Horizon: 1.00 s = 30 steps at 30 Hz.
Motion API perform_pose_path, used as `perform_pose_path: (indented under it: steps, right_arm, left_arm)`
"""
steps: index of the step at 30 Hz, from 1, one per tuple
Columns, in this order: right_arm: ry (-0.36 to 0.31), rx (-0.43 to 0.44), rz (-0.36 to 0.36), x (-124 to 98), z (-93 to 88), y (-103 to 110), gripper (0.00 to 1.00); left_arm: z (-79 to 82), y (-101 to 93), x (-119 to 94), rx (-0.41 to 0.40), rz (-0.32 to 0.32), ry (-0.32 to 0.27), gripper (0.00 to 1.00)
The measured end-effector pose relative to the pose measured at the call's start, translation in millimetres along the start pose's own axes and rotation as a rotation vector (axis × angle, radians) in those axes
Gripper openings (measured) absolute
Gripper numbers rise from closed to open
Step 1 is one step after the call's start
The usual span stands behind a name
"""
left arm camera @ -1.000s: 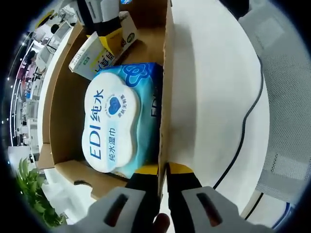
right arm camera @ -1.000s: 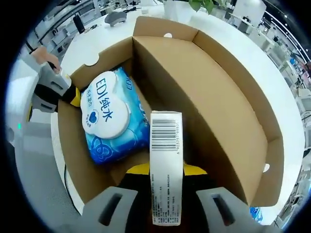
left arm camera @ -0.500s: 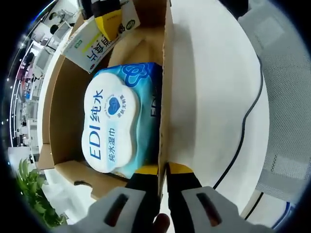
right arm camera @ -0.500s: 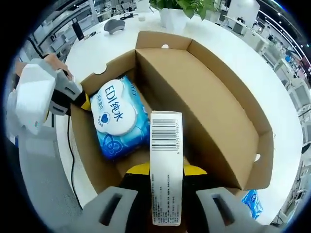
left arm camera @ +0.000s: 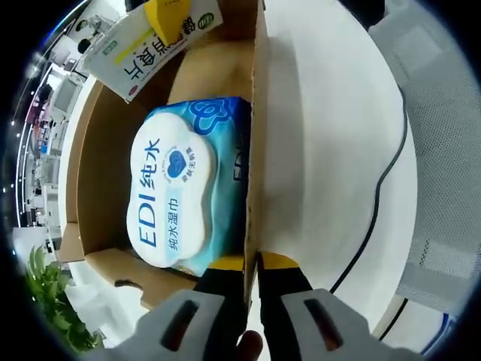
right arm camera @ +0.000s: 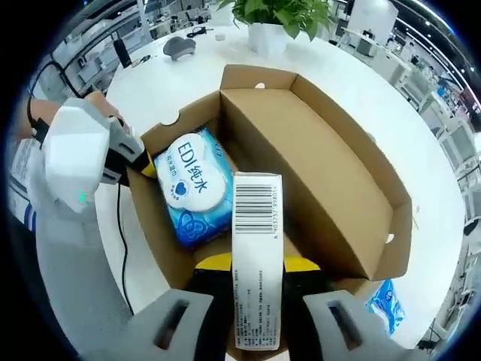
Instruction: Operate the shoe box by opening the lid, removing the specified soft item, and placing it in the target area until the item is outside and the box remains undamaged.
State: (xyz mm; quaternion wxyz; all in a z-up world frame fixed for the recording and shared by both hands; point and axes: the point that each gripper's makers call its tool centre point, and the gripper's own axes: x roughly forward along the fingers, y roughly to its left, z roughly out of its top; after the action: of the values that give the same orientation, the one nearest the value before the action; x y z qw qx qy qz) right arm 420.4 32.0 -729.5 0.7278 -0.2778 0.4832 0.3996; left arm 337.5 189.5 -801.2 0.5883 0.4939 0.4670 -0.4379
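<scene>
Shoe box [right arm camera: 323, 188]: open, on white tabletop [right arm camera: 188, 83].
Wet-wipes pack [left arm camera: 184, 188]: lies flat inside box, against side wall.
Left gripper [left arm camera: 250, 265]: jaws pinched on box wall at corner.
Right gripper [right arm camera: 254, 265]: clamps slim barcoded carton [right arm camera: 255, 256] above box.
Potted plant [right arm camera: 274, 19]: tabletop's far edge.

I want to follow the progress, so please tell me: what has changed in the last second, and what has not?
The right gripper, shut on the small carton, has lifted it up out of the shoe box, which now looks farther below. The left gripper stays clamped on the box wall, and the wet wipes pack has not moved.
</scene>
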Motion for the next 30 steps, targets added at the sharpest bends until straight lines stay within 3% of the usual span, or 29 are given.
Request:
perform_pose_path:
  steps: [8, 14, 22, 30]
  right_arm:
    - [-0.017, 0.051, 0.008, -14, 0.3, 2, 0.18]
    - [-0.100, 0.116, 0.008, -33, 13.3, 8, 0.18]
    - [-0.137, 0.178, 0.004, -49, 13.7, 11, 0.18]
    - [-0.152, 0.178, -0.035, -62, 9.4, 14, 0.18]
  left_arm:
    - [-0.6, 0.7, -1, 0.000, 0.005, -0.003, 0.03]
    - [-0.9, 1.0, -1, 0.003, 0.000, -0.003, 0.03]
    - [-1.0, 1.1, 0, 0.006, 0.002, -0.002, 0.03]
    - [-0.8, 1.3, -1, 0.006, 0.005, -0.003, 0.03]
